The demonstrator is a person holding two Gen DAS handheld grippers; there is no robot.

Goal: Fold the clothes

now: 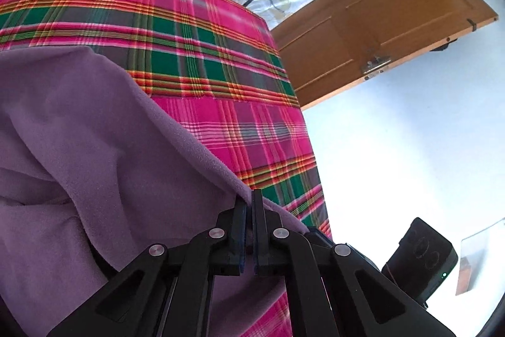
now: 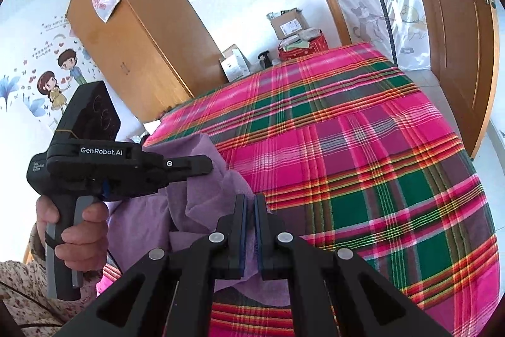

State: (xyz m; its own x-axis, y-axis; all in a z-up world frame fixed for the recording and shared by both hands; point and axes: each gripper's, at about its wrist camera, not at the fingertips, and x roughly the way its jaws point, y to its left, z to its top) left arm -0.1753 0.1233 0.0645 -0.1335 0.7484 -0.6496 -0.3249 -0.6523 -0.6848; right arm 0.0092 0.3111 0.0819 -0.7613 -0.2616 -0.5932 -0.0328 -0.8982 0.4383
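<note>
While both claws pinch the purple cloth [image 1: 94, 147] | plaid bedspread [image 2: 363, 147] beneath | wooden wardrobe [image 2: 135, 52], door [image 1: 394, 30] behind.

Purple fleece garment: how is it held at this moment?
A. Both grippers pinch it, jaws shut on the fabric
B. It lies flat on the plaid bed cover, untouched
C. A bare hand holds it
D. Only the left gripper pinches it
A. The left gripper has its jaws shut on an edge of the purple fleece garment, and the right gripper likewise has fabric clamped between its shut jaws, above the pink and green plaid bed cover.
</note>
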